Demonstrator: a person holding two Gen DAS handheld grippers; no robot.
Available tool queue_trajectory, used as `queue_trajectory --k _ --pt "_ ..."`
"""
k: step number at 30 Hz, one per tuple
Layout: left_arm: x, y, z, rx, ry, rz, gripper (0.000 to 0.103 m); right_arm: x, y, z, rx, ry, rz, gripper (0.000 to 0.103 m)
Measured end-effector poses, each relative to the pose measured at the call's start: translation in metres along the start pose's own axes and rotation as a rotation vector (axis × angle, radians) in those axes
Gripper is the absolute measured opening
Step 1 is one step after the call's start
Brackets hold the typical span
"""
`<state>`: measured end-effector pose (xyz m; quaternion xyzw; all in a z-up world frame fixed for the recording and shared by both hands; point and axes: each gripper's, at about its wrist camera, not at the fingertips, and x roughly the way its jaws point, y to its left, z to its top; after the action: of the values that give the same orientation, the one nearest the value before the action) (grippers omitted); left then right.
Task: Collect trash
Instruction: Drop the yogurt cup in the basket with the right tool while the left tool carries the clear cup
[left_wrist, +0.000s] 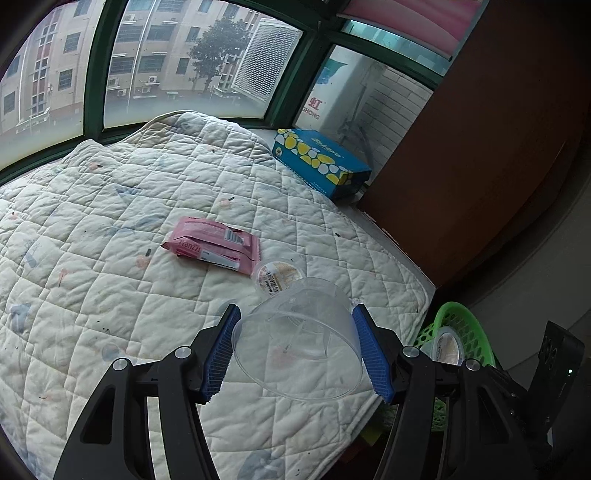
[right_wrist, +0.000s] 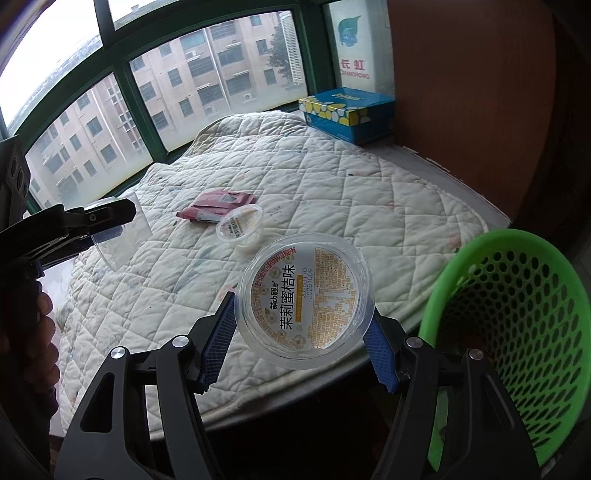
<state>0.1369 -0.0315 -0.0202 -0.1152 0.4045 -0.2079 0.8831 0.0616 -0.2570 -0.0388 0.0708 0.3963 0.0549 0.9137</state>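
The left gripper (left_wrist: 295, 347) is clamped across a clear plastic cup (left_wrist: 299, 343), its blue pads (left_wrist: 221, 350) pressed on opposite walls. The right gripper (right_wrist: 301, 332) is clamped on a sealed jelly cup (right_wrist: 306, 301), foil lid up, held just beside the rim of the green basket (right_wrist: 517, 332).

The clear cup's walls are thin and smooth, so it is judged that they could buckle or slide out of the pads, and the cup could be dropped short of the basket. The jelly cup is gripped low on its tapered wall; if it is tilted, it could be squeezed upward out of the pads. With both grippers close together over one basket mouth, a knock between them is possible.

A second jelly cup (right_wrist: 240, 225) and a pink wrapper (left_wrist: 212, 245) are left near the middle of the quilted pad (left_wrist: 110, 258), the cup touching or just beside the wrapper. A blue tissue box (left_wrist: 321, 162) is seen at the pad's far right corner, beside a brown wooden panel (left_wrist: 480, 147). Green-framed windows (left_wrist: 96, 66) are seen along the far edge, with buildings beyond.
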Motion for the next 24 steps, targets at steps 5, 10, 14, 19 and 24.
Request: queue_trajectory --k 5,10,14,19,24 --pt "0.01 -0.027 -0.003 0.037 0.018 -0.033 0.06 -0.017 -0.026 -0.008 0.044 -0.016 -0.047 0.065" --pt "0.021 -0.054 -0.006 0.073 0.044 -0.064 0.06 -0.034 -0.054 -0.014 0.09 -0.036 -0.094 0.065" --pt "0.027 -0.073 -0.007 0.102 0.055 -0.085 0.06 -0.046 -0.075 -0.018 0.127 -0.048 -0.131 0.065" --pt "0.034 -0.098 -0.008 0.136 0.069 -0.112 0.06 -0.058 -0.102 -0.025 0.176 -0.056 -0.177 0.065" --pt "0.041 -0.123 -0.01 0.171 0.088 -0.134 0.06 -0.068 -0.123 -0.031 0.21 -0.064 -0.222 0.065"
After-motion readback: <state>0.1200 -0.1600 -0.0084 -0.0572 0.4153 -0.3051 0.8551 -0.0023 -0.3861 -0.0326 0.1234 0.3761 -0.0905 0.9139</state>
